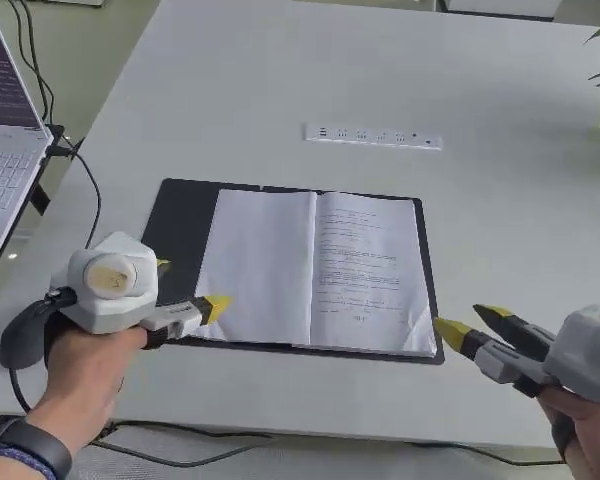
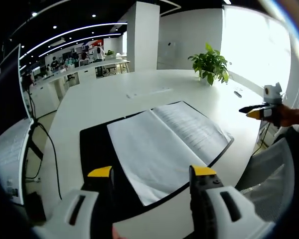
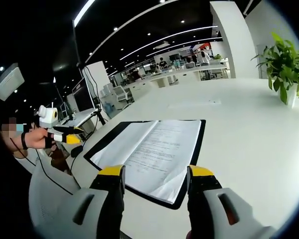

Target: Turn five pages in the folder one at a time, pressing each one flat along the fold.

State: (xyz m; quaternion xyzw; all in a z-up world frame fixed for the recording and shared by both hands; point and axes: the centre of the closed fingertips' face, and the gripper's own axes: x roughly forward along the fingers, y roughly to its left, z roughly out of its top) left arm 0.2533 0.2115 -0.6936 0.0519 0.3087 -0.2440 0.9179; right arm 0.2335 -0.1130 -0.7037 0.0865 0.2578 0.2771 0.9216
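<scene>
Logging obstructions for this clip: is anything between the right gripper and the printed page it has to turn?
Nothing visible does. The right gripper is at the folder's near right corner with its jaws open. Only a little bare table lies between it and the printed page.

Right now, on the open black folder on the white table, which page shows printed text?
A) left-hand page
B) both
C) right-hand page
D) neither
C: in the head view, the right-hand page of the black folder carries lines of print, while the left-hand page is blank white.
</scene>
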